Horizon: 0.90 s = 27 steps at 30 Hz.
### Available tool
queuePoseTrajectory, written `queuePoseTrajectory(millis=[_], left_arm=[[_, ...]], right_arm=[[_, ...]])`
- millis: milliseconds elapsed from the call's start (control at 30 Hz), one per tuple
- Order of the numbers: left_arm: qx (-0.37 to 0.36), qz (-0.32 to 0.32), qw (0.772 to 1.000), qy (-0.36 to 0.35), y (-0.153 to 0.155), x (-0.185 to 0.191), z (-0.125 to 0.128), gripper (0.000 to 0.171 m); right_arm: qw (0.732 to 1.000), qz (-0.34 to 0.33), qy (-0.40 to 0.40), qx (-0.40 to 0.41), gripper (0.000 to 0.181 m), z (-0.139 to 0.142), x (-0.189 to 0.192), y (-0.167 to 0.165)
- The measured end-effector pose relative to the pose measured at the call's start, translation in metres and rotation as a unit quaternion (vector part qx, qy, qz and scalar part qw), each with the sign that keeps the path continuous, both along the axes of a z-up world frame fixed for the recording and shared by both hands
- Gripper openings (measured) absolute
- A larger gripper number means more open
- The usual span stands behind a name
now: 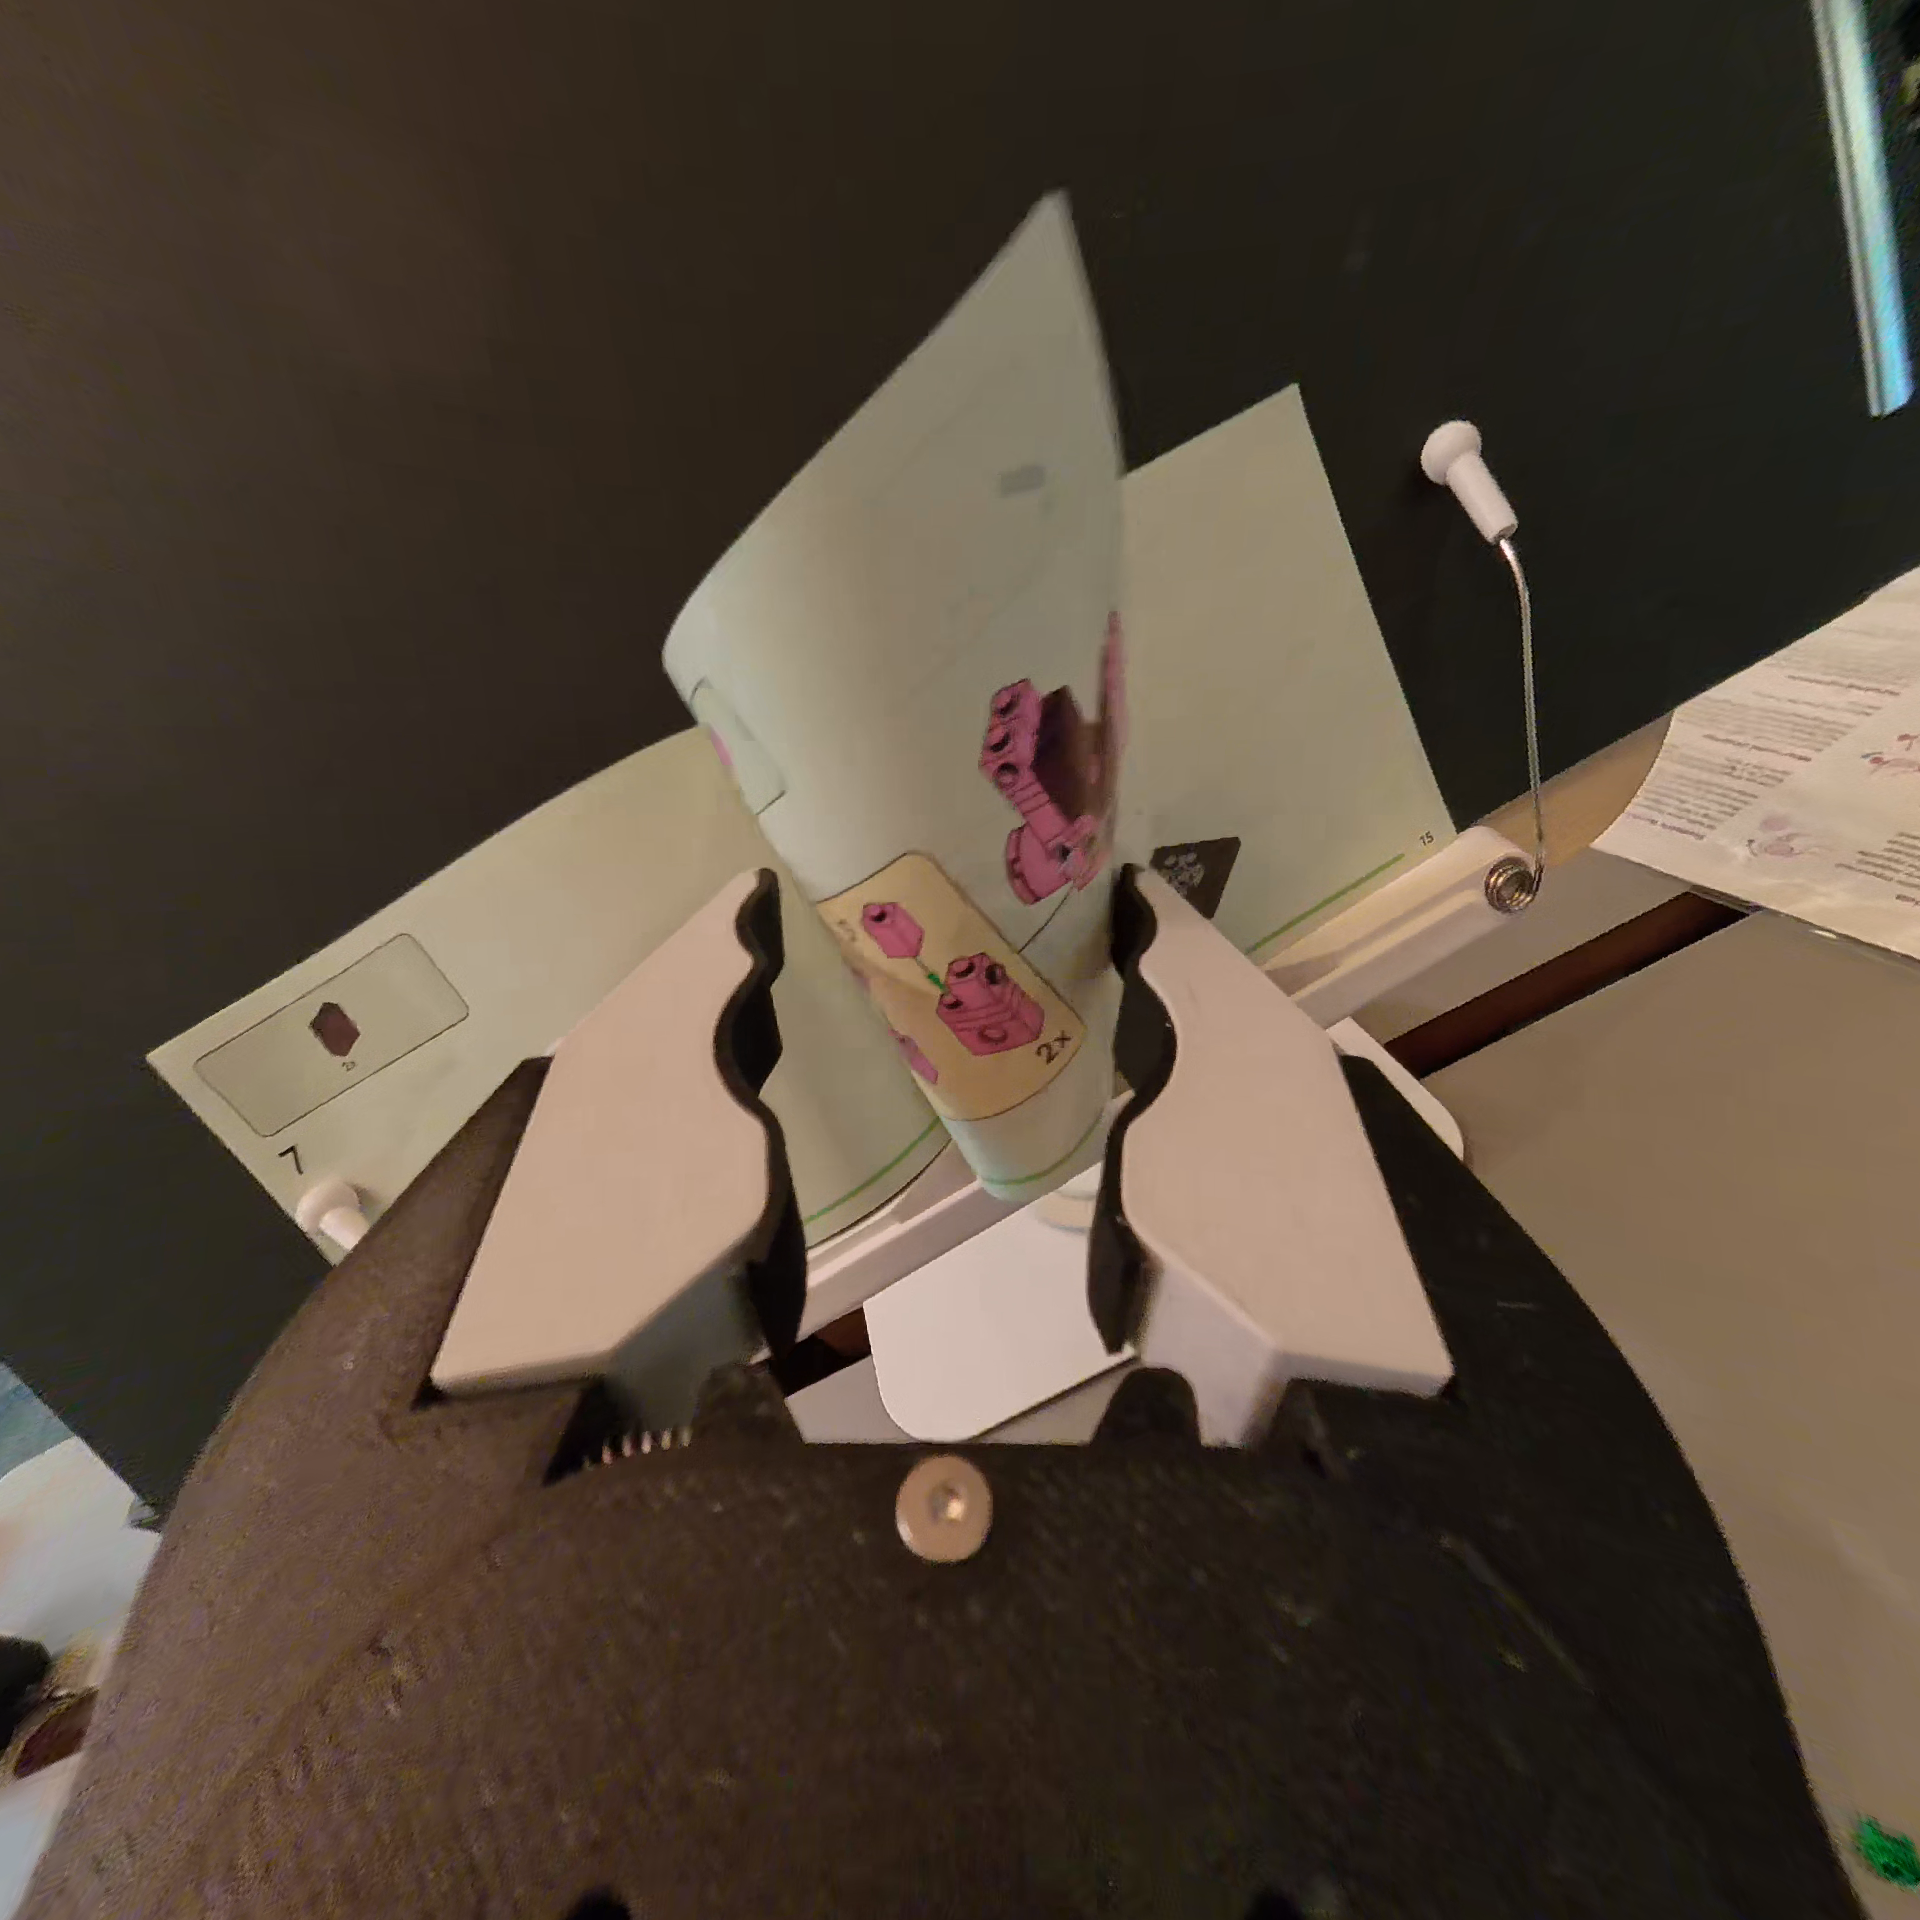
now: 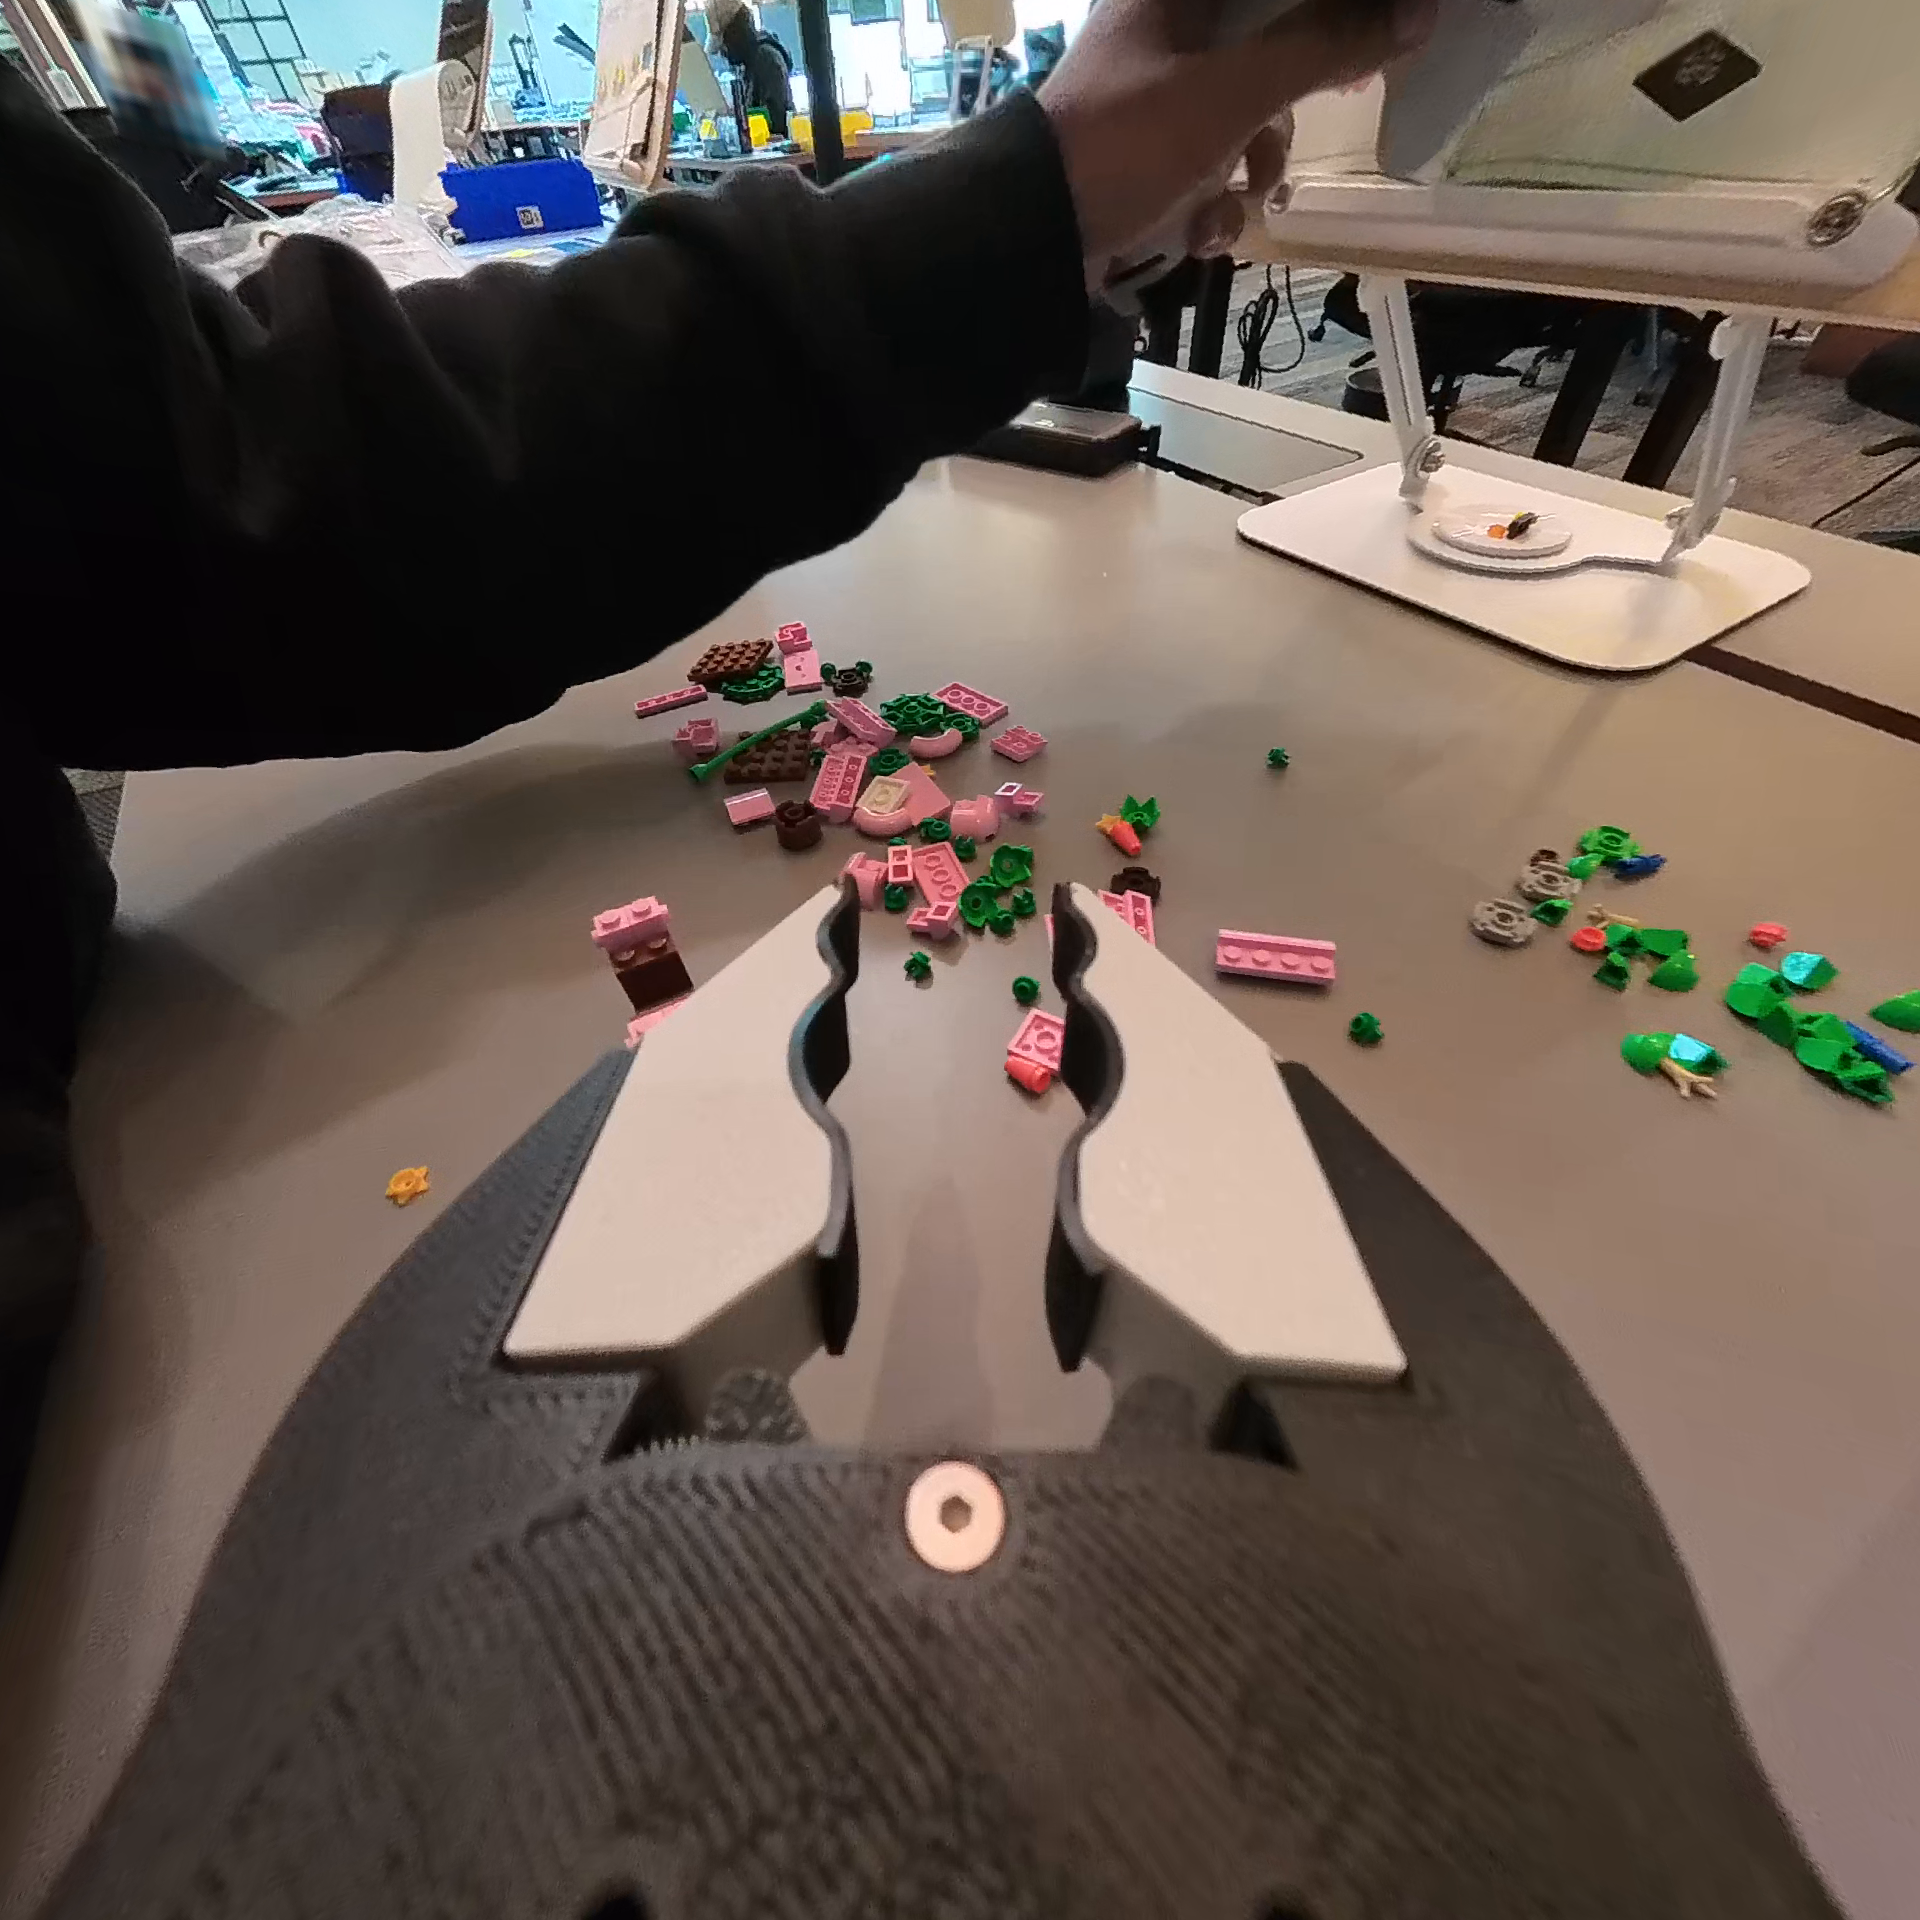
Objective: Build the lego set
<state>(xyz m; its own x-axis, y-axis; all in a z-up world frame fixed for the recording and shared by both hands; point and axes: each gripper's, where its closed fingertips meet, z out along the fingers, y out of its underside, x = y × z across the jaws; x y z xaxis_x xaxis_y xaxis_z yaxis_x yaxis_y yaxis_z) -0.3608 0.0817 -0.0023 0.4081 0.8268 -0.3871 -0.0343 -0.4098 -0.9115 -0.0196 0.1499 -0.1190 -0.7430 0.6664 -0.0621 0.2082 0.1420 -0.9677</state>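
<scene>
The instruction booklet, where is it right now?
In the left wrist view the instruction booklet stands open on a white stand, straight ahead of the open left gripper, one page curling between its fingers.

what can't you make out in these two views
- Left wrist view: the curled pale green instruction page is motion-blurred and hides the pages behind it; whether the left gripper touches it is unclear.
- Right wrist view: the small pink and brown brick assembly is partly behind the right gripper; the white book stand is cut off by the top edge.
</scene>
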Motion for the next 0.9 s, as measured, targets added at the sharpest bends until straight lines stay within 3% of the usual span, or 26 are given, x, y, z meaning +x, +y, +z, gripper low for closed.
queuePoseTrajectory(millis=[167, 267, 400, 433, 500, 633, 800, 900], left_arm=[[0.022, -0.006, 0.999, 0.036, -0.026, 0.009, 0.013, 0.035], [0.083, -0.029, 0.996, 0.003, -0.043, 0.016, 0.011, 0.040], [0.157, -0.112, 0.978, -0.073, -0.043, 0.030, 0.004, 0.070], [0.161, -0.123, 0.975, -0.086, -0.043, 0.033, 0.002, 0.070], [0.170, -0.133, 0.972, -0.088, -0.046, 0.037, 0.005, 0.050], [0.196, -0.139, 0.967, -0.083, -0.057, 0.037, 0.013, 0.036], [0.237, -0.174, 0.951, -0.097, -0.062, 0.042, 0.012, 0.036], [0.257, -0.208, 0.939, -0.097, -0.064, 0.045, 0.017, 0.037]], right_arm=[[1.000, -0.001, 0.002, 0.000, 0.036, 0.001, 0.001, 0.000], [1.000, 0.000, 0.005, 0.003, 0.035, 0.001, 0.001, -0.001], [0.999, -0.021, 0.016, 0.023, 0.035, -0.003, -0.007, 0.003], [0.999, -0.031, 0.022, 0.022, 0.034, -0.001, -0.013, 0.005], [0.998, -0.046, 0.030, 0.012, 0.034, 0.010, -0.025, 0.007], [0.995, -0.048, 0.085, 0.037, 0.041, 0.057, -0.057, -0.004], [0.989, 0.000, 0.148, 0.011, 0.053, 0.131, -0.108, -0.053], [0.982, 0.000, 0.187, 0.011, 0.053, 0.163, -0.157, -0.075]])
